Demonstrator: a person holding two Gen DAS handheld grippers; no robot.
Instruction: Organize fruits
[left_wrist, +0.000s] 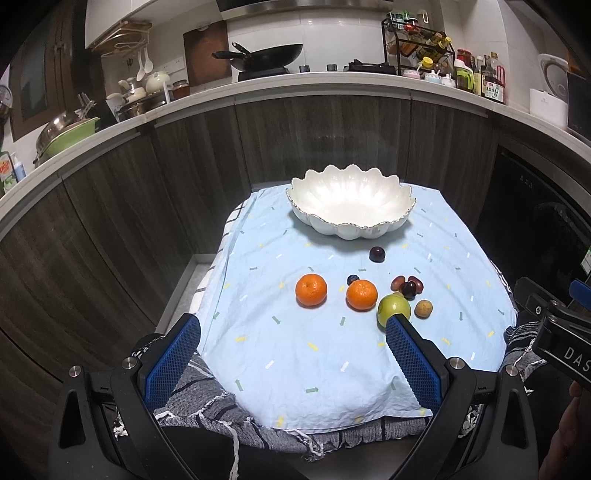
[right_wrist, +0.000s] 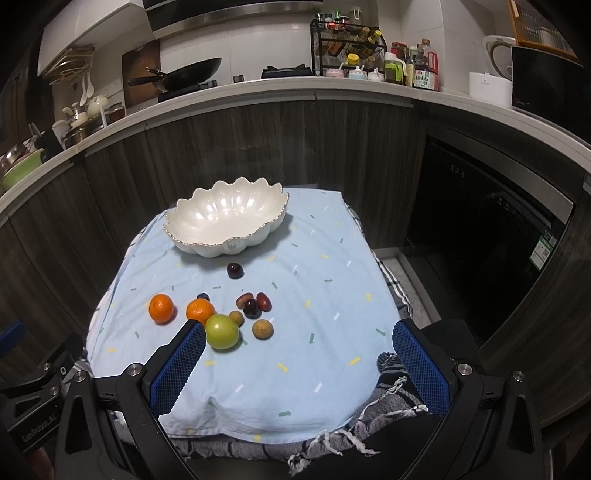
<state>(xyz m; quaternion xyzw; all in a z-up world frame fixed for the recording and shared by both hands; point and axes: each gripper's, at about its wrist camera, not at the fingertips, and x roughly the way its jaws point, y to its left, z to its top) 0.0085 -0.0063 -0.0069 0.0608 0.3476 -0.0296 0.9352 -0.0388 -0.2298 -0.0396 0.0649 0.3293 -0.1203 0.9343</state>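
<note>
A white scalloped bowl (left_wrist: 351, 201) (right_wrist: 227, 223) stands with nothing in it at the far end of a light blue cloth (left_wrist: 314, 354) (right_wrist: 295, 369). In front of it lie two oranges (left_wrist: 311, 290) (left_wrist: 361, 294) (right_wrist: 161, 308) (right_wrist: 200, 311), a green apple (left_wrist: 393, 309) (right_wrist: 221, 331), a dark plum (left_wrist: 377, 254) (right_wrist: 235, 270), a blueberry (left_wrist: 352, 279), a cluster of red-brown dates and a dark grape (left_wrist: 407, 286) (right_wrist: 254, 304), and small tan fruits (left_wrist: 423, 308) (right_wrist: 263, 328). My left gripper (left_wrist: 291, 328) is open, short of the fruit. My right gripper (right_wrist: 299, 334) is open too, nothing between its fingers.
The cloth covers a small table over a grey fringed blanket (left_wrist: 207, 402) (right_wrist: 391, 402). Dark wood cabinet fronts (left_wrist: 110, 221) stand close behind and to the left. A dark appliance door (right_wrist: 480, 236) is at the right. The other gripper's body (left_wrist: 557, 332) shows at the right edge.
</note>
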